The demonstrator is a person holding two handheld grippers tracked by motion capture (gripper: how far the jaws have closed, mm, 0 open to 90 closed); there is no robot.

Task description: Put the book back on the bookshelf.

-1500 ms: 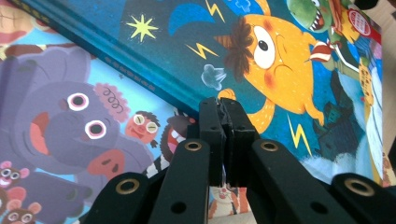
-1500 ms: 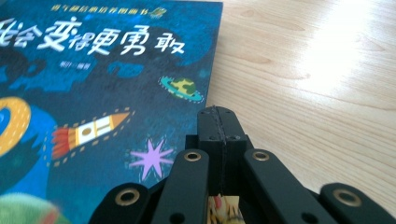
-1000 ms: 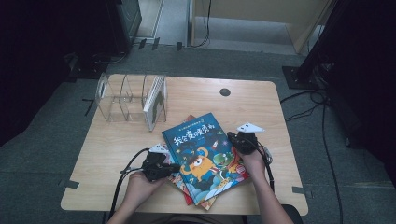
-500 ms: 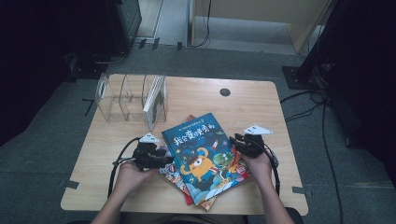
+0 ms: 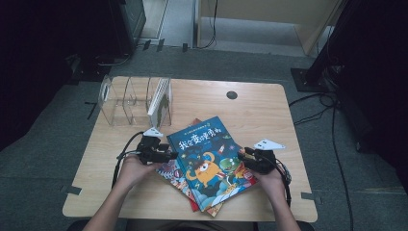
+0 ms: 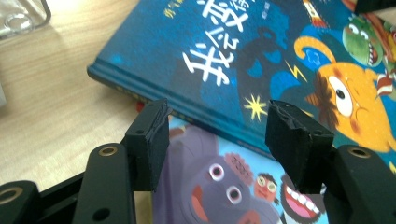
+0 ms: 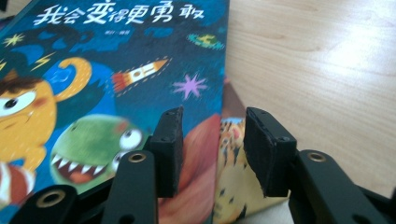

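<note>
Left gripper view: glossy blue hardcover book (image 6: pixel 243 60) beyond both parted, empty hand-held grippers' jaws.

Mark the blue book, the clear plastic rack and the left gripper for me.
blue book (image 5: pixel 204 144), high view, on the cover just below its title.
clear plastic rack (image 5: pixel 115 103), high view, on its see-through front wall.
left gripper (image 6: pixel 217 126), left gripper view, midway between its open fingertips.
</note>
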